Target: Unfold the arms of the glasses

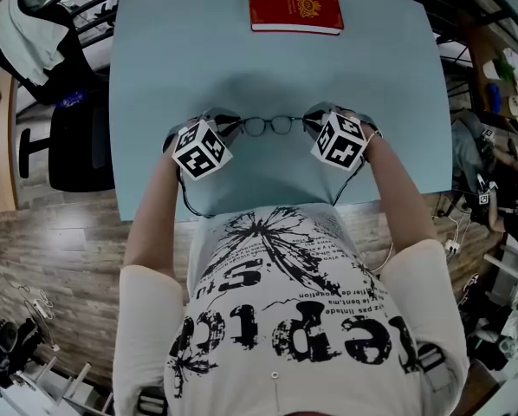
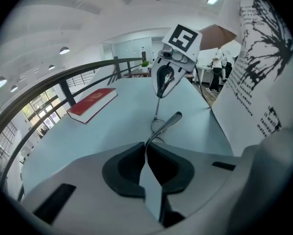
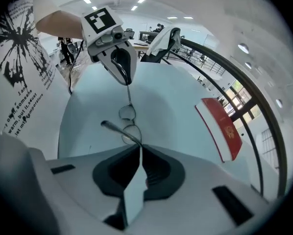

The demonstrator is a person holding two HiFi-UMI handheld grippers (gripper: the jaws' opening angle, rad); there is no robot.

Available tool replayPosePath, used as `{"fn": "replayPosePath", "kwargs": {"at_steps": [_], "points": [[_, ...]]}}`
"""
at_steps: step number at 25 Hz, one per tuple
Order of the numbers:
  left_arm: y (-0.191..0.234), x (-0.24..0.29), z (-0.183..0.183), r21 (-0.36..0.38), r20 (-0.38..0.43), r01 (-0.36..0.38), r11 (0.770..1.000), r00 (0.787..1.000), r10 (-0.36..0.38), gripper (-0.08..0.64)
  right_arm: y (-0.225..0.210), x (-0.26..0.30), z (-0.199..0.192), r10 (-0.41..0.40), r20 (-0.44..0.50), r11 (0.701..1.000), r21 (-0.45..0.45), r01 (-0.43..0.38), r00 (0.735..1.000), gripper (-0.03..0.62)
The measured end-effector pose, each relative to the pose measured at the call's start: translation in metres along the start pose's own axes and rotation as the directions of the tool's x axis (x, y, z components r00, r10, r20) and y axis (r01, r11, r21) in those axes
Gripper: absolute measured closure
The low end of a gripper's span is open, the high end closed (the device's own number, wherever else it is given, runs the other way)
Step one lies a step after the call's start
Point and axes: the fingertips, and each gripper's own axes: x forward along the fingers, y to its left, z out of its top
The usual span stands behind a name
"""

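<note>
Thin dark-framed glasses hang between my two grippers just above the pale blue table. My left gripper is shut on the frame's left end, and my right gripper is shut on its right end. In the left gripper view the jaws pinch the frame, and one arm sticks out ahead to the right. In the right gripper view the jaws pinch the other end. The lenses run toward the left gripper, and an arm angles out to the left.
A red book lies at the table's far edge, well beyond the glasses. A black chair stands left of the table. Cluttered shelves stand to the right. The person's torso is against the near edge.
</note>
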Motion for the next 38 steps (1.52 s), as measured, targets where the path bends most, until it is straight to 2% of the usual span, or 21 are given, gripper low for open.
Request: {"fn": "replayPosePath", "kwargs": {"at_steps": [7,12,14,16,18,22,25,28,32,35,38], "points": [[0.001,0.003,-0.001,-0.054,0.014,-0.028,0.998,1.000,0.028,0.531,0.003,0.000,0.004,-0.019,0.043,0.999,0.041,0.018,0.999,0.565],[0.000,0.005,0.001,-0.055,0.001,-0.040,0.998,0.999,0.040,0.531,0.001,-0.003,0.012,-0.042,0.078,0.994,0.104,0.033,0.996,0.563],[-0.005,0.005,0.002,-0.042,-0.003,-0.032,0.999,1.000,0.031,0.515,0.001,-0.002,0.012,-0.050,0.082,0.992,0.117,0.041,0.995,0.539],[-0.010,0.003,0.003,-0.031,0.002,-0.020,0.999,1.000,0.020,0.466,0.003,-0.004,0.010,-0.056,0.085,0.992,0.122,0.046,0.995,0.463],[-0.014,-0.002,0.003,-0.026,0.012,-0.027,0.999,1.000,0.027,0.448,0.003,-0.007,0.007,-0.070,0.091,0.989,0.135,0.058,0.993,0.450],[-0.012,-0.025,0.005,-0.032,0.057,-0.091,0.995,0.994,0.093,0.448,0.001,-0.024,0.002,-0.101,0.106,0.982,0.173,0.082,0.989,0.451],[-0.002,-0.046,0.015,-0.066,0.116,-0.164,0.984,0.979,0.170,0.449,-0.006,-0.042,0.006,-0.160,0.154,0.966,0.227,0.123,0.975,0.470],[0.004,-0.068,0.031,-0.123,0.184,-0.216,0.969,0.954,0.236,0.457,-0.014,-0.061,0.017,-0.237,0.221,0.938,0.305,0.164,0.946,0.511],[0.010,-0.096,0.060,-0.196,0.278,-0.286,0.938,0.901,0.333,0.509,-0.026,-0.089,0.039,-0.352,0.308,0.893,0.394,0.219,0.884,0.562],[0.015,-0.112,0.084,-0.237,0.353,-0.319,0.918,0.852,0.387,0.526,-0.036,-0.110,0.053,-0.432,0.403,0.850,0.481,0.215,0.807,0.580],[0.018,-0.131,0.103,-0.298,0.419,-0.346,0.889,0.790,0.448,0.534,-0.044,-0.134,0.065,-0.510,0.480,0.815,0.536,0.222,0.714,0.580]]}}
